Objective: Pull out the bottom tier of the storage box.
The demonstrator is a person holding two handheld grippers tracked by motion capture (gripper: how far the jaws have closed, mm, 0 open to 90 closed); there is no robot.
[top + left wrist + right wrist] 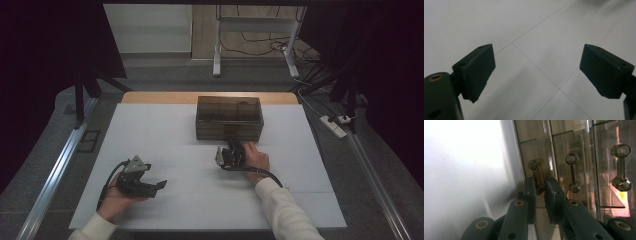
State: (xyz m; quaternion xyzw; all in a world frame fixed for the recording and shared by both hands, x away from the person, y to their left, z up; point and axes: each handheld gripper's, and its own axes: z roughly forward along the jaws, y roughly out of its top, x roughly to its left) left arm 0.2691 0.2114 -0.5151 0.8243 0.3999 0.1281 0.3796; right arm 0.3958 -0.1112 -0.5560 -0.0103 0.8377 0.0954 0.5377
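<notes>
At the table's far edge, the right gripper (540,188) is clamped on the lowest handle (536,173) of the drawer box (229,118); the left gripper (537,72) gapes wide near the front-left corner.

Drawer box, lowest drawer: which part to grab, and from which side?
Grip the lowest drawer's handle, the dumbbell-shaped bar with faceted knobs at both ends, across its thin shaft, coming straight at the drawer box from its front face. The right gripper already closes there. The knobs should stop slipping along the bar during a pull.
</notes>
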